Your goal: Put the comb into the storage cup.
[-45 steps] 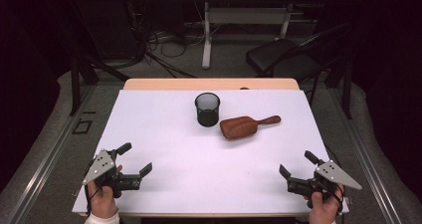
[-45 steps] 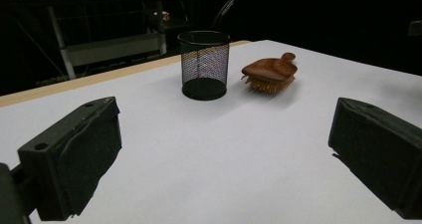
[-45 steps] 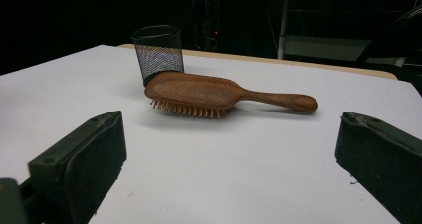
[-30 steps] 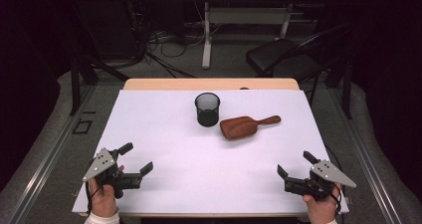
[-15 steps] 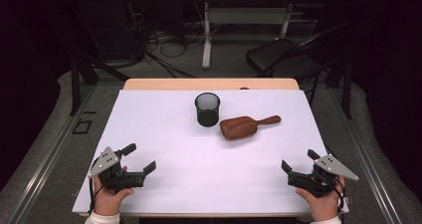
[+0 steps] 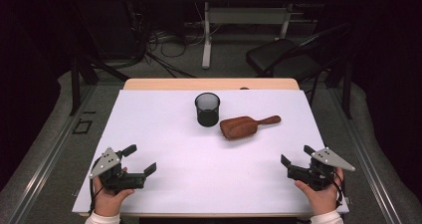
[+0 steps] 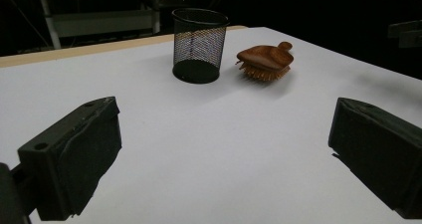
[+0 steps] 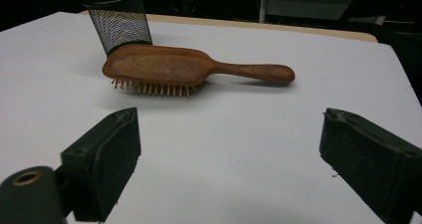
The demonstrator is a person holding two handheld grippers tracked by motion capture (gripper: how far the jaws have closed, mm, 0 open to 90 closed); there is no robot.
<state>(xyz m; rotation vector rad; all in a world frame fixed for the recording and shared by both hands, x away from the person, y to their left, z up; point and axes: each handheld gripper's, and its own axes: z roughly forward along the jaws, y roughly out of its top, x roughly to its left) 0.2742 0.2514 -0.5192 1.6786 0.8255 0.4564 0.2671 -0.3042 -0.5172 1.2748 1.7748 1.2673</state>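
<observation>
A black mesh cup (image 6: 207, 109) stands upright near the middle back of the white table top (image 6: 164, 134). Just to its right lies a brown wooden hairbrush (image 6: 246, 126), bristles down, handle pointing right. The cup (image 7: 199, 45) and the hairbrush (image 7: 264, 60) sit far ahead in the left gripper view. In the right gripper view the hairbrush (image 8: 189, 69) lies across, with the cup (image 8: 119, 19) behind it. My left gripper (image 6: 140, 160) rests open at the front left, nothing between its jaws. At the front right my right gripper (image 6: 297, 155) is open and holds nothing.
A wooden strip (image 6: 211, 84) edges the table's far side. Beyond it stand a black chair (image 6: 283, 59), a white desk frame (image 6: 244, 15) and floor cables (image 6: 159, 45). A metal rail (image 6: 45, 149) runs along the floor at the left.
Both hands have shifted slightly near the front edge, and the grippers stay open. The cup and hairbrush have not moved.
</observation>
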